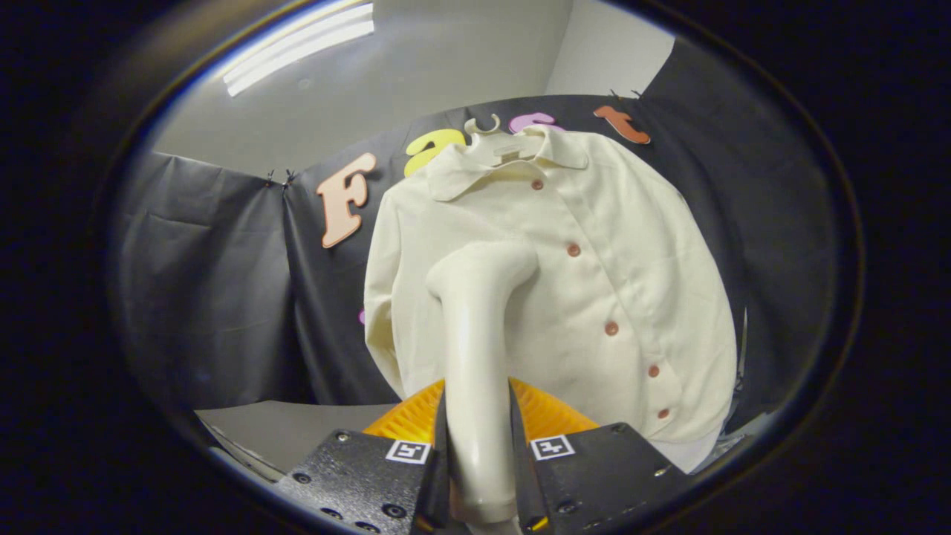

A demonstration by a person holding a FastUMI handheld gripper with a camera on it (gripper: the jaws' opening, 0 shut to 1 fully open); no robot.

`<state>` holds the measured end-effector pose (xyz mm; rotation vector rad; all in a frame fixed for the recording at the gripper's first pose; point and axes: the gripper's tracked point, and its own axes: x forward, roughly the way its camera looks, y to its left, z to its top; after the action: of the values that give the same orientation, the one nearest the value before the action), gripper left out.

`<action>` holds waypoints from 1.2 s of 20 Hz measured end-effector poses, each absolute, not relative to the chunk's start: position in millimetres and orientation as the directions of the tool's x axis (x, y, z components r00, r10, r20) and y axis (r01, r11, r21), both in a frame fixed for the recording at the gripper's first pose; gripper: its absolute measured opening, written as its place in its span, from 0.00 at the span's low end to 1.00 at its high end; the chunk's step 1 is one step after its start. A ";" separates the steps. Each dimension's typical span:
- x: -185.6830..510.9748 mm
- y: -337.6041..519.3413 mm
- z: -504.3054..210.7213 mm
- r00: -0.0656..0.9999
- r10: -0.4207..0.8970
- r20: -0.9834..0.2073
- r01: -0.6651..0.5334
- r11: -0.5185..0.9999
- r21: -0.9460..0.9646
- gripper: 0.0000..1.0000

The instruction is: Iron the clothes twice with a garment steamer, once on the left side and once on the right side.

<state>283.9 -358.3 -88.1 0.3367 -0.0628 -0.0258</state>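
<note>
Shirt (565, 297) against black cloth wall (223, 312) (pale ceiling).

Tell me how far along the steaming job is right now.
Done: the tool is shut on the cream plastic garment steamer, both fingers pressing its handle. In hand: its head points at the cream buttoned shirt on the white hanger, left of the button row. Left: which passes are finished cannot be told from this view.

claw (475, 446) clamps the steamer (475, 334), its head against the hanging shirt (594, 282).
</note>
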 end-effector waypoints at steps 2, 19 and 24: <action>281.0 -358.8 -100.5 0.999 -0.030 0.046 0.012 0.938 0.347 0.35; 227.7 -358.6 -260.6 0.991 -0.010 -0.132 0.067 0.898 0.435 0.35; 216.5 -352.6 -297.6 0.984 -0.001 -0.177 0.084 0.885 0.458 0.35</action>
<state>216.5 -352.6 -297.6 0.4827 0.1739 -0.0444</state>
